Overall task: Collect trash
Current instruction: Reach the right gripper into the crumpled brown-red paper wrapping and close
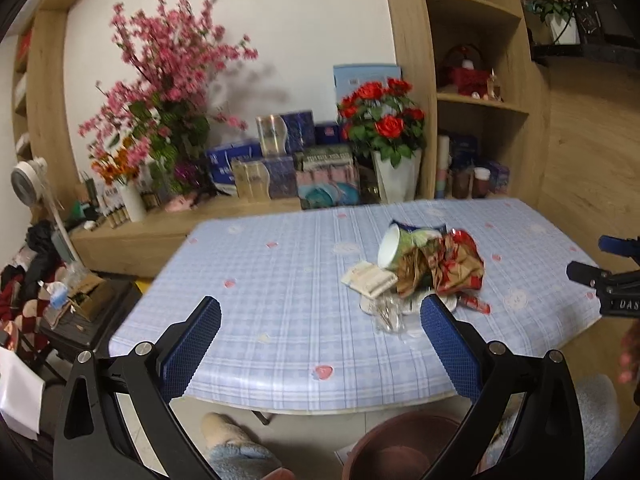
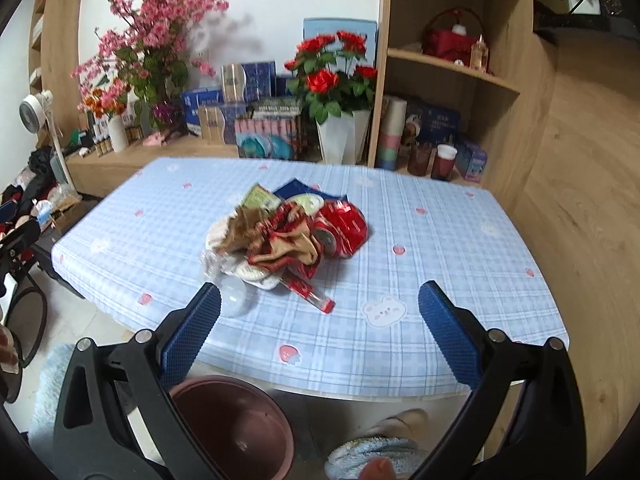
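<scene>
and here's the trash pile (image 2: 280, 236), heaped near the middle of the table (image 2: 460, 264): crumpled red and tan wrappers (image 1: 444, 268), a paper cup (image 1: 394, 246) tipped on its side with its mouth toward the left, a small flat packet (image 1: 370, 278), some clear plastic (image 2: 232, 298) and a red-capped tube (image 2: 310, 294) poking out at the near edge. the tube's long axis runs on a slant, from the heap down toward the near right in the right wrist view.

now the tongs. the left gripper (image 1: 320, 336) hangs over the near table edge, jaws spread wide, nothing between them. the right gripper (image 2: 320, 328) is the same, wide apart and empty. from the left one the pile sits ahead and off to the right, just past its right finger. from the right one the pile lies ahead and a touch to the left, with the tube nearly centred between the fingers. so the right hand looks the better placed of the two, i'd say, and the tube or clear plastic is the nearest pick.

below the table edge, between the two grippers, a brown bin (image 2: 236, 428) waits on the floor, looking empty. nothing's collected yet by the look of it.
</scene>
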Demonstrator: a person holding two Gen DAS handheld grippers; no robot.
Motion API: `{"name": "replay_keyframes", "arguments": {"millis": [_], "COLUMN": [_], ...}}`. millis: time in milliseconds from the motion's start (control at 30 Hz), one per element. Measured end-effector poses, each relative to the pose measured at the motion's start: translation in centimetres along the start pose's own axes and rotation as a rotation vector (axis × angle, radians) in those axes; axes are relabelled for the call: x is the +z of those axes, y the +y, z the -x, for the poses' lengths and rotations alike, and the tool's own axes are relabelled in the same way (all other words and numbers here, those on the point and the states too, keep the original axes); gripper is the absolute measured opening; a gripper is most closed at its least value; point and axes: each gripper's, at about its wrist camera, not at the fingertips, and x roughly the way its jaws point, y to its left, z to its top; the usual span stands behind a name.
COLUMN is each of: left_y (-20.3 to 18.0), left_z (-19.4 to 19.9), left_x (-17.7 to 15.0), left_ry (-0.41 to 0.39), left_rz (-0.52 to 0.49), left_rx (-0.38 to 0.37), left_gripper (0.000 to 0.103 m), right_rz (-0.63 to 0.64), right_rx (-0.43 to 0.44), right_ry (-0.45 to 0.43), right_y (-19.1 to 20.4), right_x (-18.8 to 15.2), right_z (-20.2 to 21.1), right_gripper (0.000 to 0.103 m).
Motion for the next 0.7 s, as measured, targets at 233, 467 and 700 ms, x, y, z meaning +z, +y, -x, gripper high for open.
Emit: {"name": "replay_keyframes", "arguments": {"millis": [233,467,700], "left_y": [0.2,1.5,3.7], "left_z": [-3.4,-6.2,-9.0], "left_x": [-1.9,-2.7,-3.8], "left_ry": [0.031,0.054,0.123], "left_rz": [-0.003,0.066,0.13], "left_rx": [0.001,-0.025,0.001], "left_gripper": [0.098,0.098,0.098], "right_rz": [0.021,0.106,0.175], "right_rx": [-0.012,-0.021,0.053], "right_ry": [0.043,0.11,0.123], "right_y": [-1.2,0.4,4.1], "right_x": [-0.2,0.7,2.2], "right_z": [-4.3,-10.4,-16.6], "right_gripper": [0.098,0.097,0.097]}}
